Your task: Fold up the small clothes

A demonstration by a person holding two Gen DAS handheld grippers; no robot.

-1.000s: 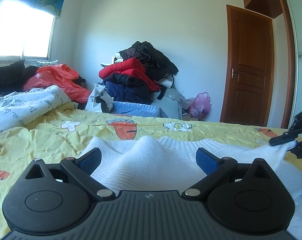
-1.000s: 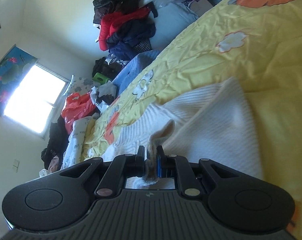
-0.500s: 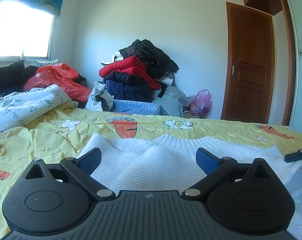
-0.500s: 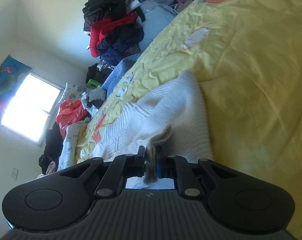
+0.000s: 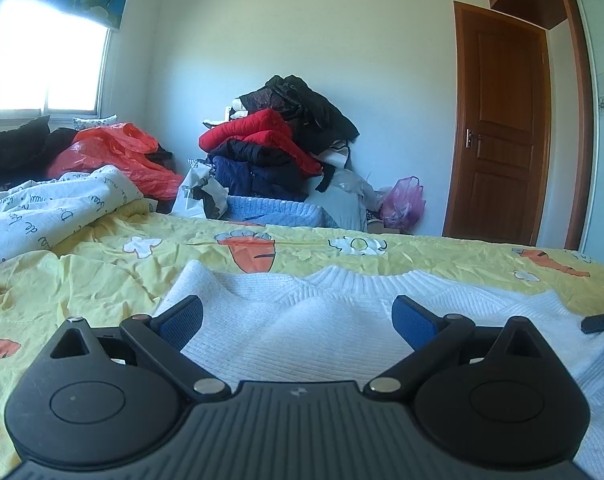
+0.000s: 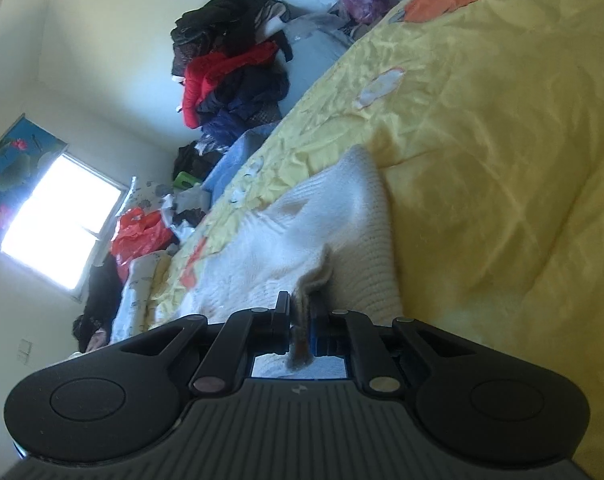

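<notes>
Sweater (image 5: 326,328), white knit, lies spread on the yellow bedspread (image 5: 101,276), collar toward the far edge. Right gripper (image 6: 300,320) pinches its cuff; left gripper (image 5: 297,316) hovers with jaws spread. Soft, light and floppy, it looks best held by hems and cuffs.

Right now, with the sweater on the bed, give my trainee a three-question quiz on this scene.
1. True or false: the left gripper is clamped on the white sweater.
2. What does the right gripper pinch?
A. the yellow bedsheet
B. a fold of the sweater
C. the pink bag
3. Fill in: the sweater's ribbed neckline points toward the ___ of clothes by the wall.

Key: 1 false, its jaws stand wide open; 2 B; 3 pile.
</notes>
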